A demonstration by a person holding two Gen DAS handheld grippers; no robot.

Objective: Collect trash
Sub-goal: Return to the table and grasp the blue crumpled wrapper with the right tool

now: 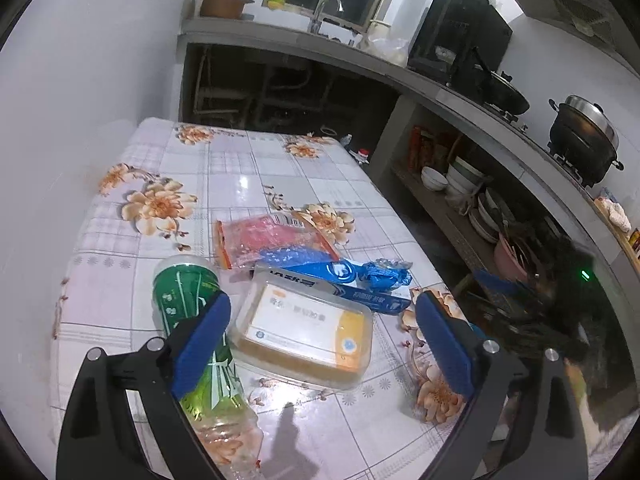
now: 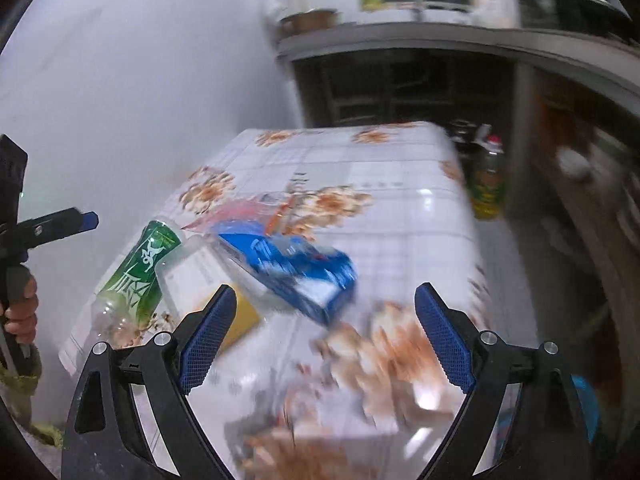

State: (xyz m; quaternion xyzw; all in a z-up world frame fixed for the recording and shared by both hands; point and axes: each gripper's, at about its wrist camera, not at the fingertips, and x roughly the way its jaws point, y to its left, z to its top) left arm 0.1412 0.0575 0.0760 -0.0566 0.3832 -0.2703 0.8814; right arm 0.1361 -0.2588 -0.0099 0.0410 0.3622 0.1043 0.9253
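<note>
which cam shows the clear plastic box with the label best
The left wrist view: the clear plastic box lies sharp and whole there, label up, beside the green bottle. In the right wrist view the box is motion-blurred and partly hidden behind the gripper finger.

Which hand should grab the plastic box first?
Probably the left gripper: its open jaws sit either side of the clear plastic box. The right gripper, also open, looks further off, its view blurred.

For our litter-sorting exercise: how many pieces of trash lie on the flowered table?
4: a green bottle at the left, a clear plastic box beside it, a blue carton behind, a red wrapper farthest. More may be hidden.
</note>
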